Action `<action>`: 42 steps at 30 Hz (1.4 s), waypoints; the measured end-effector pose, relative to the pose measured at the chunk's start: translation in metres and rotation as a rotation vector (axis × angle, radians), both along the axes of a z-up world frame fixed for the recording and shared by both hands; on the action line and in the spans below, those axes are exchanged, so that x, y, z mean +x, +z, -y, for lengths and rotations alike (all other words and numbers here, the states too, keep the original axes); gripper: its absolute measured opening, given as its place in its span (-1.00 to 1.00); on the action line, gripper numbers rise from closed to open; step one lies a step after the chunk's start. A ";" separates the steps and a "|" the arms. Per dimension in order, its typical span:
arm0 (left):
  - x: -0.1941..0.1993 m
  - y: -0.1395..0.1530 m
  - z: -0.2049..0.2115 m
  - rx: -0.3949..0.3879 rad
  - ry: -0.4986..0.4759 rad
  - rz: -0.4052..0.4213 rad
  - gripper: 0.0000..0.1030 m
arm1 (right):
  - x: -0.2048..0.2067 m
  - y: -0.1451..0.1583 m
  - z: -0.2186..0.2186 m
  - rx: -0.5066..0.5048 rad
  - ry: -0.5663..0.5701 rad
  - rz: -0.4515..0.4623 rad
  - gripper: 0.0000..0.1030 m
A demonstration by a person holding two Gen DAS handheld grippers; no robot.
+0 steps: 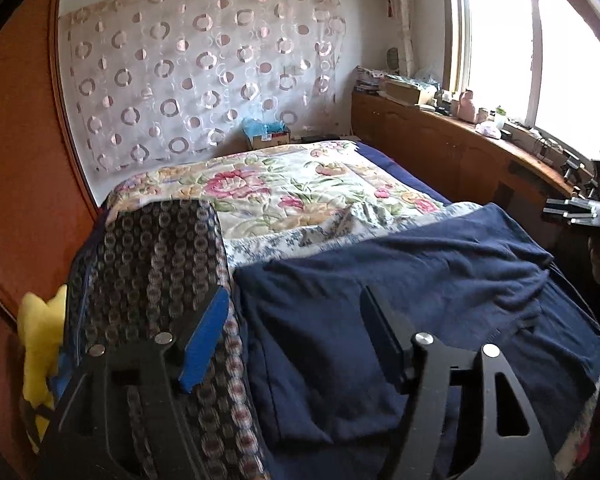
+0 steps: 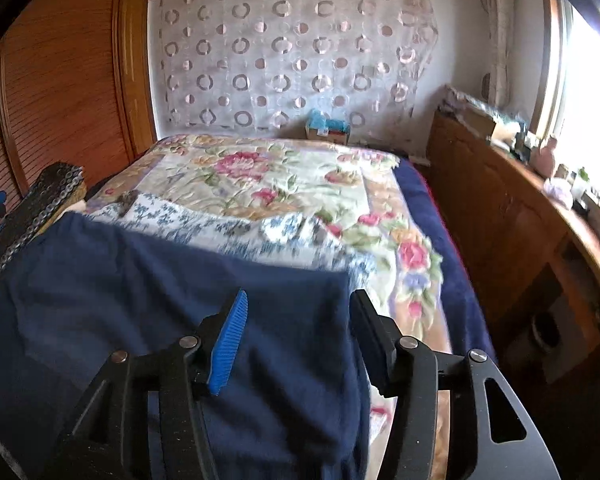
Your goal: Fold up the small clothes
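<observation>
Navy garment (image 1: 400, 280) lies spread on the bed (image 1: 284, 184), over the floral quilt's (image 2: 268, 176) near end; creased toward 3 o'clock in the left view. Left gripper (image 1: 292, 332) low over the garment's left edge; fingers (image 1: 204, 336) released, apart, nothing between them; patterned cloth (image 1: 156, 264) just beside at 9 o'clock. Right gripper (image 2: 296, 340) over the garment's right edge; fingers (image 2: 230, 340) released, cloth beneath, not pinched. Circle-print curtain (image 2: 292, 48) at 12 o'clock; window (image 1: 540, 48) at 2 o'clock.
</observation>
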State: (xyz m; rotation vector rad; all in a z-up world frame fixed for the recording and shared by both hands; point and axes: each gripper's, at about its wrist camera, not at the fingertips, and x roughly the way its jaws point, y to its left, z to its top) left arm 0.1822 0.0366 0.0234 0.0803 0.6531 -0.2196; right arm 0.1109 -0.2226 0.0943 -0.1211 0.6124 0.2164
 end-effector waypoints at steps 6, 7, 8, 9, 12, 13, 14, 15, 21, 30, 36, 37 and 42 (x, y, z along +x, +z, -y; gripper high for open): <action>-0.033 -0.015 0.003 -0.015 -0.013 -0.025 0.53 | -0.027 -0.026 0.019 0.070 -0.002 -0.091 0.07; -0.037 -0.018 0.003 -0.025 -0.013 -0.037 0.54 | -0.032 -0.030 0.022 0.077 -0.008 -0.103 0.07; -0.042 -0.022 0.002 -0.044 -0.013 -0.042 0.54 | -0.036 -0.032 0.025 0.087 -0.014 -0.114 0.07; -0.049 -0.027 0.002 -0.065 -0.016 -0.046 0.54 | -0.042 -0.034 0.029 0.100 -0.016 -0.122 0.07; -0.062 -0.040 0.005 -0.071 -0.010 -0.064 0.54 | -0.051 -0.037 0.036 0.133 -0.012 -0.147 0.07; -0.064 -0.043 0.007 -0.071 -0.010 -0.072 0.54 | -0.055 -0.038 0.039 0.141 -0.017 -0.152 0.07; -0.065 -0.048 0.008 -0.071 -0.008 -0.084 0.54 | -0.054 -0.038 0.041 0.153 -0.017 -0.160 0.07; -0.065 -0.053 0.010 -0.072 -0.003 -0.099 0.54 | -0.054 -0.039 0.044 0.173 -0.014 -0.171 0.07; -0.065 -0.075 0.020 -0.062 -0.012 -0.151 0.54 | -0.050 -0.040 0.049 0.177 -0.032 -0.208 0.07; -0.058 -0.090 0.020 -0.044 0.033 -0.201 0.54 | -0.023 -0.032 0.053 0.168 -0.083 -0.203 0.07; -0.057 -0.094 0.009 -0.073 0.074 -0.211 0.54 | -0.023 -0.036 0.050 0.137 -0.082 -0.182 0.07; -0.057 -0.093 0.008 -0.076 0.079 -0.206 0.54 | -0.024 -0.037 0.052 0.142 -0.081 -0.181 0.07; -0.060 -0.090 0.008 -0.078 0.067 -0.190 0.36 | -0.013 -0.051 0.042 0.151 -0.080 -0.179 0.07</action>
